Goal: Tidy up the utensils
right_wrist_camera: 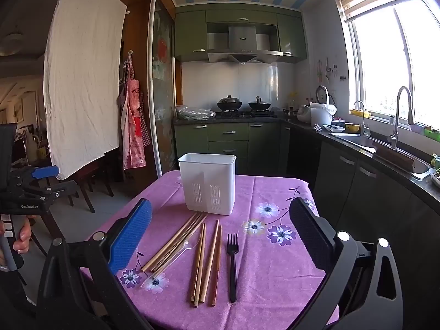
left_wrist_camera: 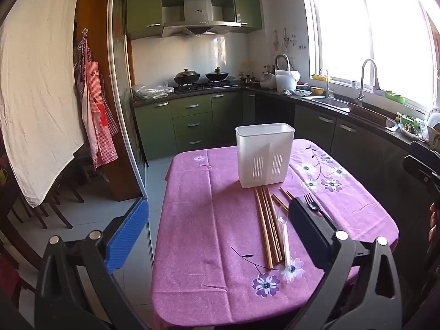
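Left wrist view: the left gripper (left_wrist_camera: 217, 233) hangs with its jaws spread wide and nothing between them, above a worktop (left_wrist_camera: 198, 220) covered in a purple flowered cloth. A white utensil holder (left_wrist_camera: 264, 155) stands upright toward the far end of the cloth; its inside cannot be seen from this angle (only the rim and slotted front show). Just in front of it lie the wooden chopsticks (left_wrist_camera: 265, 225), roughly in line with the view, and a clear plastic spoon (left_wrist_camera: 284, 236) beside them. A black fork (left_wrist_camera: 312, 205) is partly hidden behind the gripper's right finger. Beyond the worktop stand green cabinets, a stove with two woks (left_wrist_camera: 202, 77), and a sink (left_wrist_camera: 330, 100) under the window.

Right wrist view: the right gripper (right_wrist_camera: 220, 236) is likewise released, jaws wide, holding nothing. Between its fingers the utensils lie flat on the cloth: one bundle of chopsticks slanting left with the spoon across it, more chopsticks near the middle, and the fork to their right, apart from them. The holder stands just behind them. At the left edge a hand (right_wrist_camera: 22, 238) holds the other gripper's handle.
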`<move>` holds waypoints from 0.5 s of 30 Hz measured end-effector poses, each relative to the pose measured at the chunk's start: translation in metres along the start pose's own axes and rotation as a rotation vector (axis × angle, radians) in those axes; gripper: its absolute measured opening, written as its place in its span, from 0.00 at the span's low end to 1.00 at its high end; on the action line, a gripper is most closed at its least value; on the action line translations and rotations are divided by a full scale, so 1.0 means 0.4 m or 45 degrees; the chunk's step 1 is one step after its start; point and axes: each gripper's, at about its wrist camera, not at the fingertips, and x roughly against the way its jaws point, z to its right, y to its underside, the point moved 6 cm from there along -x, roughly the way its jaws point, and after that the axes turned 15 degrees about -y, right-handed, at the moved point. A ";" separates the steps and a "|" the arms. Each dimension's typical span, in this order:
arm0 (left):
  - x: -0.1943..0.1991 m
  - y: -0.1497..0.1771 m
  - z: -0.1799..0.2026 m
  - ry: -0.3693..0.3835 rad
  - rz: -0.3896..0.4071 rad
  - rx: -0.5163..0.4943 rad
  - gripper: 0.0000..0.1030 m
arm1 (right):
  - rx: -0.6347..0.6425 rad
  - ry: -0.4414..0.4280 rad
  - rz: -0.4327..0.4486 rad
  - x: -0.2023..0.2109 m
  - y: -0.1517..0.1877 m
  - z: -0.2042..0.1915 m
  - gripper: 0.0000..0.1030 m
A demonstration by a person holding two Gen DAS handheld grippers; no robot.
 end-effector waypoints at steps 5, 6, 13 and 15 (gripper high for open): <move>0.000 0.000 0.000 -0.002 -0.002 0.000 0.94 | 0.001 0.001 -0.002 -0.011 0.001 -0.002 0.96; 0.000 0.001 0.001 -0.003 -0.001 -0.001 0.94 | -0.001 0.000 -0.003 -0.011 0.001 -0.001 0.96; -0.002 0.004 -0.003 -0.006 -0.002 0.002 0.94 | -0.001 -0.002 -0.003 -0.011 0.001 0.000 0.96; -0.001 0.006 -0.006 -0.007 -0.002 0.001 0.94 | 0.000 0.000 -0.004 -0.011 0.001 0.000 0.96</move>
